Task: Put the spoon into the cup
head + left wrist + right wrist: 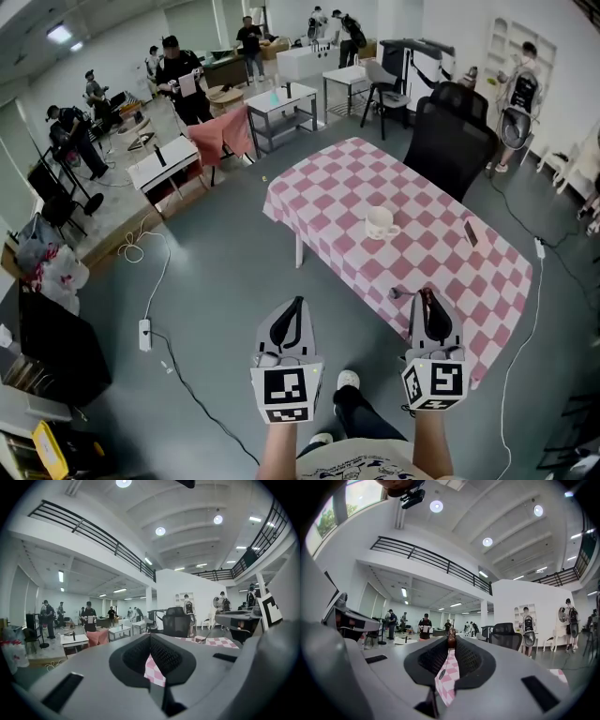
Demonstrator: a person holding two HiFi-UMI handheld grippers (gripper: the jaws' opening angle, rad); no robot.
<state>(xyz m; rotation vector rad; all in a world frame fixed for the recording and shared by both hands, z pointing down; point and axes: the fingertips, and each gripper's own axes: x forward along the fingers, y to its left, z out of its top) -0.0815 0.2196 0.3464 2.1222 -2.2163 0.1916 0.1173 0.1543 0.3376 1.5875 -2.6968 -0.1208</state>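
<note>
A white cup (380, 223) stands near the middle of the table with the pink-and-white checked cloth (342, 183). My right gripper (427, 294) hovers over the table's near edge, shut on the spoon. The spoon's grey end (399, 293) sticks out to the left of the jaw tips. In the right gripper view the spoon's brownish part (451, 643) is pinched at the tips of that right gripper (451, 638). My left gripper (298, 304) hangs over the floor to the left of the table. Its jaws meet at the tip, and this left gripper (150, 637) holds nothing.
A small dark flat object (471, 231) lies on the cloth to the right of the cup. A black office chair (450, 131) stands behind the table. A power strip (144, 334) and cables lie on the floor at the left. Desks and several people fill the back.
</note>
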